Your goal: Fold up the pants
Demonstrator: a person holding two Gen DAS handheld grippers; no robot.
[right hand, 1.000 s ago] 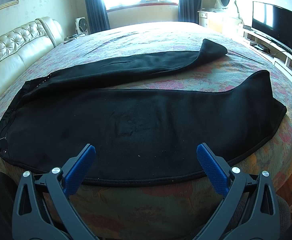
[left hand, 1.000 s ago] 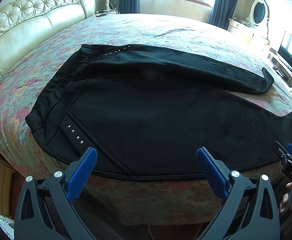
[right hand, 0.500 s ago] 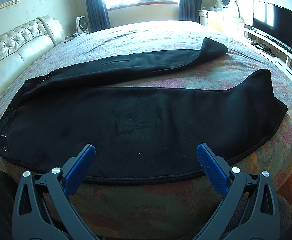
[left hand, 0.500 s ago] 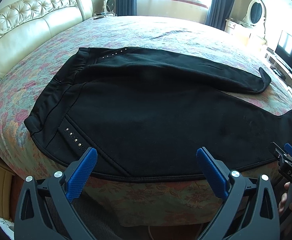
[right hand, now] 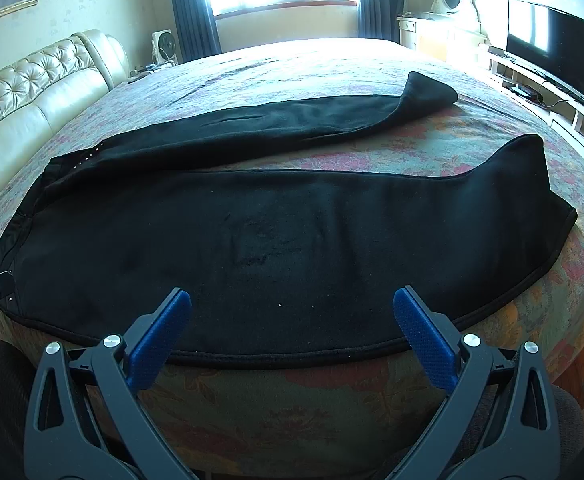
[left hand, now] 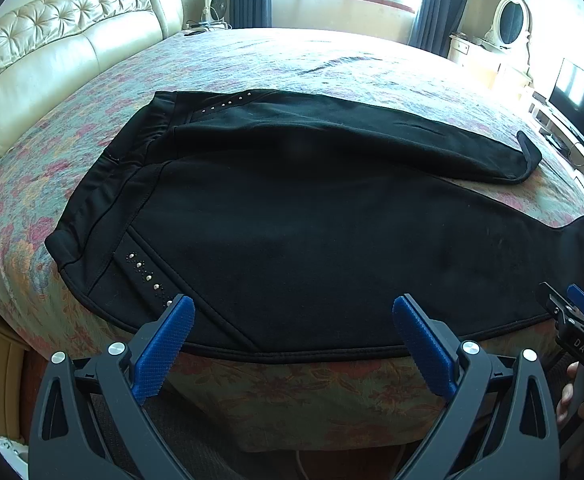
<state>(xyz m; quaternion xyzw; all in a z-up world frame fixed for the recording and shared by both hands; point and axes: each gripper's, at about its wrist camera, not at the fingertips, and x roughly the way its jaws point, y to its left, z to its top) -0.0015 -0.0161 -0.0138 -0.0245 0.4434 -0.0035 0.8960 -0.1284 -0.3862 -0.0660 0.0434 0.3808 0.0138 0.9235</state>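
Black pants lying spread on the bed, both tongs hanging apart at the near edge, nothing gripped yet.

Left wrist view: the black fleece pants with small silver studs [left hand: 292, 216] are lying flat across the middle of the frame on the floral-patterned bedspread [left hand: 332, 64], waistband toward the left, the far leg angling off to the upper right. The left gripper [left hand: 292, 316] is hovering with blue-padded jaws wide apart over the near side seam; the right gripper [left hand: 572, 312] is showing at the right edge, near the cuff. Right wrist view: the right gripper [right hand: 292, 312] is hanging open over the near leg's lower edge, holding nothing. Folding seems not yet begun; the next move likely calls for pinching the near seam with both tongs and carrying it over onto the far leg.
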